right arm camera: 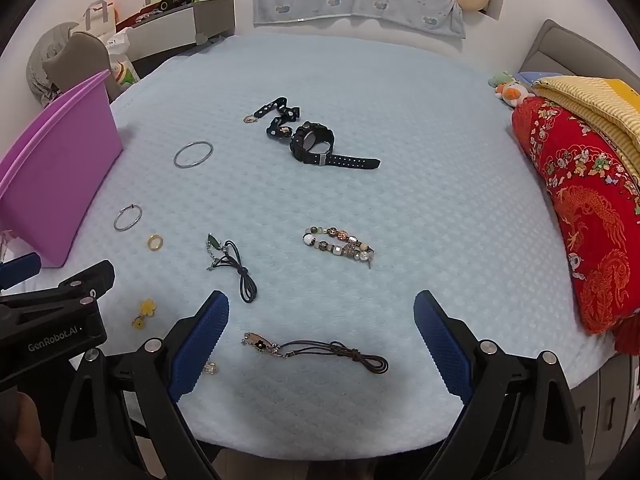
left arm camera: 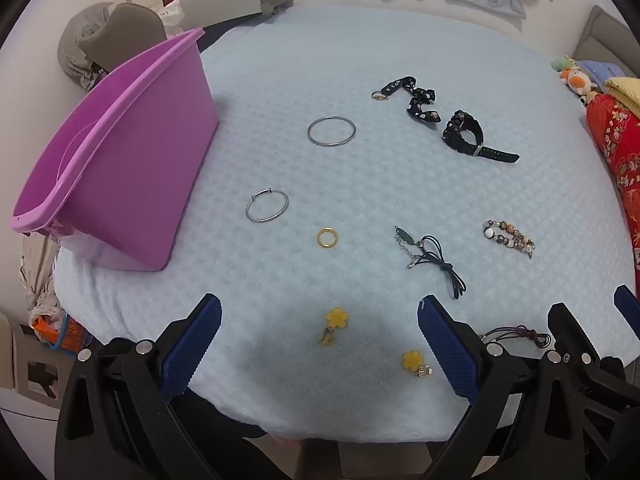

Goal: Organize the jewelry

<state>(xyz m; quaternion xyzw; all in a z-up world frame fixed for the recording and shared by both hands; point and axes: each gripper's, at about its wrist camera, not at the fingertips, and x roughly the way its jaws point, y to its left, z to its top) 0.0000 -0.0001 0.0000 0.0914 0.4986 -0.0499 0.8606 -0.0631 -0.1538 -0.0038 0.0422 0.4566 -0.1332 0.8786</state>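
Jewelry lies spread on a light blue blanket (left arm camera: 360, 60). A purple basket (left arm camera: 120, 152) stands at the left. In the left wrist view lie two silver bangles (left arm camera: 331, 131) (left arm camera: 267, 206), a gold ring (left arm camera: 327, 237), a black watch (left arm camera: 468, 136), a black studded strap (left arm camera: 412, 98), a bead bracelet (left arm camera: 508, 236), a green pendant cord (left arm camera: 432, 256) and two yellow flower earrings (left arm camera: 335, 322) (left arm camera: 414, 362). My left gripper (left arm camera: 320, 344) is open above the near earrings. My right gripper (right arm camera: 322, 344) is open around a brown cord necklace (right arm camera: 320, 350).
A red patterned quilt (right arm camera: 580, 200) and yellow blanket (right arm camera: 592, 96) are stacked at the right edge. Small plush toys (right arm camera: 508, 90) sit beside them. A grey drawer unit (right arm camera: 184, 24) and bags stand beyond the blanket's far left.
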